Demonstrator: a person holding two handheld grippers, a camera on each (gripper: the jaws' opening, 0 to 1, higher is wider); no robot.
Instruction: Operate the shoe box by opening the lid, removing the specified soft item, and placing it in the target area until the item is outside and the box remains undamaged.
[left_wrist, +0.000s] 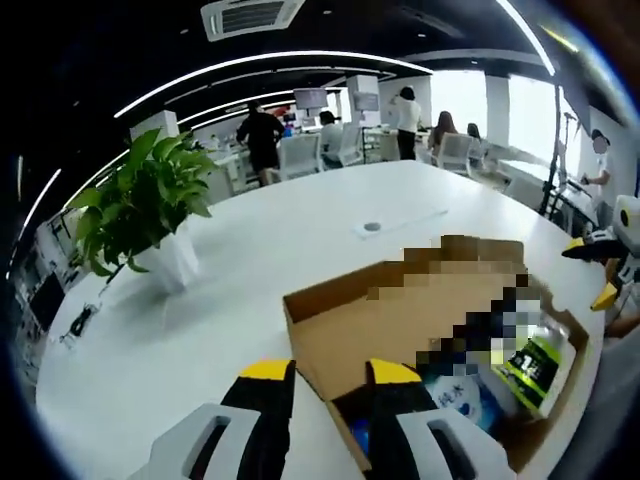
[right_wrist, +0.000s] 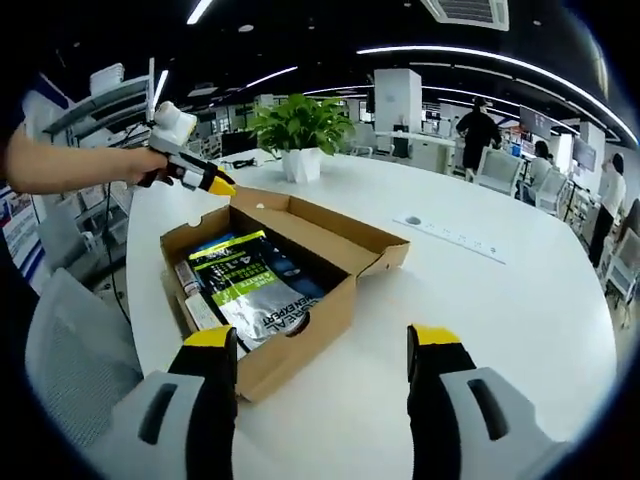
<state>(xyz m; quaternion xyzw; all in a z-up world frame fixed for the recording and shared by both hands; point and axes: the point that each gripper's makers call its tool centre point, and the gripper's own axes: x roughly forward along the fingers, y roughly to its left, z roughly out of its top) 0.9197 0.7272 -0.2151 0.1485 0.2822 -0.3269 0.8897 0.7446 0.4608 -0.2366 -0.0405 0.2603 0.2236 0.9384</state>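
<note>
Lid is off; with the right gripper (right_wrist: 322, 365) jaws wide, reach into the shoe box (right_wrist: 300, 335) for the soft pouch (right_wrist: 245, 285) while the left gripper (left_wrist: 332, 385), jaws parted, straddles the wall to steady it

The left gripper view is taken from close above the bench (left_wrist: 250, 260), facing along its length toward the plant (left_wrist: 145, 205), with one corner of the open box (left_wrist: 330, 325) just ahead. The right gripper view is taken from the box's (right_wrist: 300, 335) opposite side, slightly farther back. Box, plant (right_wrist: 300, 125) and bench (right_wrist: 480, 300) are shared by both views.
</note>
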